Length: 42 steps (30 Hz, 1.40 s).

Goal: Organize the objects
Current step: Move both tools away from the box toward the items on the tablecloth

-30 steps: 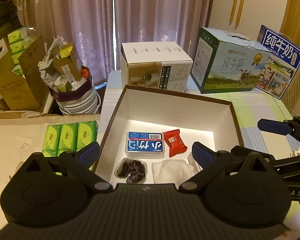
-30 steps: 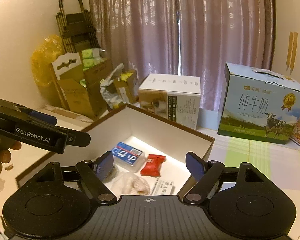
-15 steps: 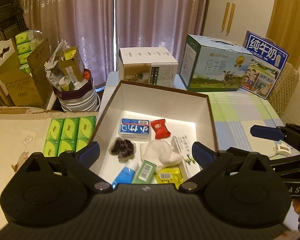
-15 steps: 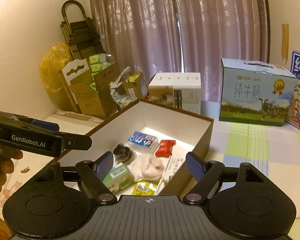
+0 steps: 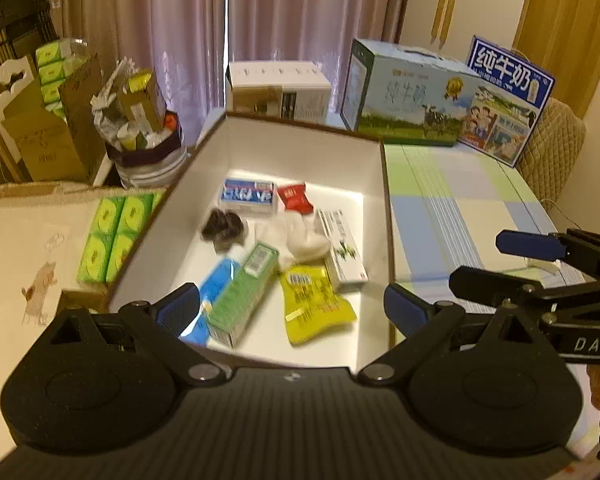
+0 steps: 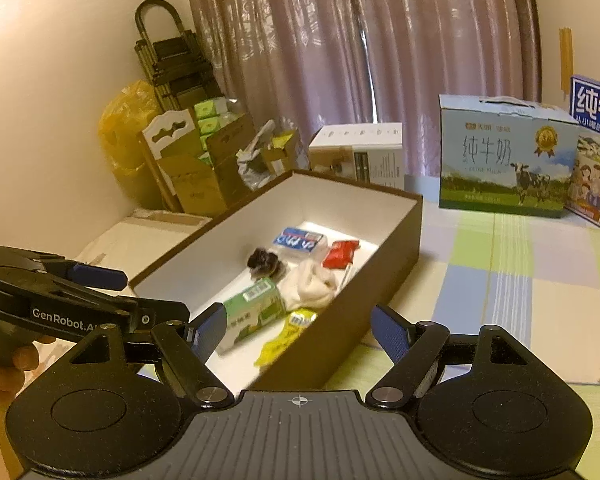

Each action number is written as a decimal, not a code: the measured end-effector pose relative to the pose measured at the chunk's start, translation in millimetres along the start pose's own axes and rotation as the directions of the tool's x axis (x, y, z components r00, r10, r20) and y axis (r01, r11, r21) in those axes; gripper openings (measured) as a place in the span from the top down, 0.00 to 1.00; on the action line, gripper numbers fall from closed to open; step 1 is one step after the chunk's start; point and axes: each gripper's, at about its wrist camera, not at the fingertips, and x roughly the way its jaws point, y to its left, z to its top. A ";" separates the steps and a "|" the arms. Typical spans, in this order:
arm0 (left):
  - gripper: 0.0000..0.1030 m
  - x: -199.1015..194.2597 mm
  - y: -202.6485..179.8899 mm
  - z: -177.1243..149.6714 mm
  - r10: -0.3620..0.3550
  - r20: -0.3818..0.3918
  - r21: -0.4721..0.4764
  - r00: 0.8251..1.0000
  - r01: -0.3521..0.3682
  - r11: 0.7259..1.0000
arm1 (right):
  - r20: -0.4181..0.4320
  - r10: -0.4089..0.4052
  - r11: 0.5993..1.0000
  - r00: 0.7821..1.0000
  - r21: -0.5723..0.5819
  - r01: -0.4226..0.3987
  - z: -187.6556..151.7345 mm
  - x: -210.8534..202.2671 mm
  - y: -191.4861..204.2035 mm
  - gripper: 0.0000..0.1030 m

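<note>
A brown box with a white lining (image 5: 385,216) sits on a table covered in a checked cloth of pale green, blue and lilac (image 5: 452,200), and the small goods lie loose on its floor: a blue-and-white pack (image 5: 247,197) and a red wrapped sweet (image 5: 294,197) at the far end, a dark scrunchie (image 5: 222,227) and a crumpled white cloth (image 5: 300,236) in the middle, and nearer the cameras a green carton (image 5: 246,294), a blue tube (image 5: 212,292) partly under it, a yellow sachet (image 5: 312,304) and a slim white carton (image 5: 344,248) along the right wall. The left gripper (image 5: 292,308) hangs over the near end of the box, jaws wide apart with nothing between the pads; the right gripper (image 6: 298,328) is likewise spread and empty, just outside the box's near right corner. Behind the box stand a white carton (image 6: 358,152) and two printed milk cases (image 6: 504,156) — all against mauve curtains (image 6: 360,40) that close off the far wall. To the left, off the table, a cardboard box of green packs (image 6: 200,152), a yellow plastic bag (image 6: 126,128) and a folded black hand trolley (image 6: 168,60) crowd the corner, while green tissue packs (image 5: 112,232) lie just beside the brown box — on a pale cloth. Both views are slightly blurred.
</note>
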 end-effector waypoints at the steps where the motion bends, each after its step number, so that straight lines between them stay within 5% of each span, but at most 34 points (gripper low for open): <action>1: 0.06 -1.2 -2.7 -3.9 0.003 -0.007 -0.002 1.000 -0.003 1.000 | -0.003 0.003 1.000 1.000 -0.002 -0.003 -3.1 -2.9 -0.9 0.26; 18: 0.06 -12.4 -61.9 -55.2 0.020 -0.098 -0.037 0.995 -0.023 0.999 | -0.101 0.023 1.000 0.995 0.013 -0.022 -52.6 -53.9 -42.3 0.26; 42: 0.06 8.2 -177.6 -82.9 0.006 -0.148 -0.014 0.989 -0.008 1.000 | -0.183 -0.085 0.991 0.979 0.086 0.102 -105.2 -115.1 -142.2 0.26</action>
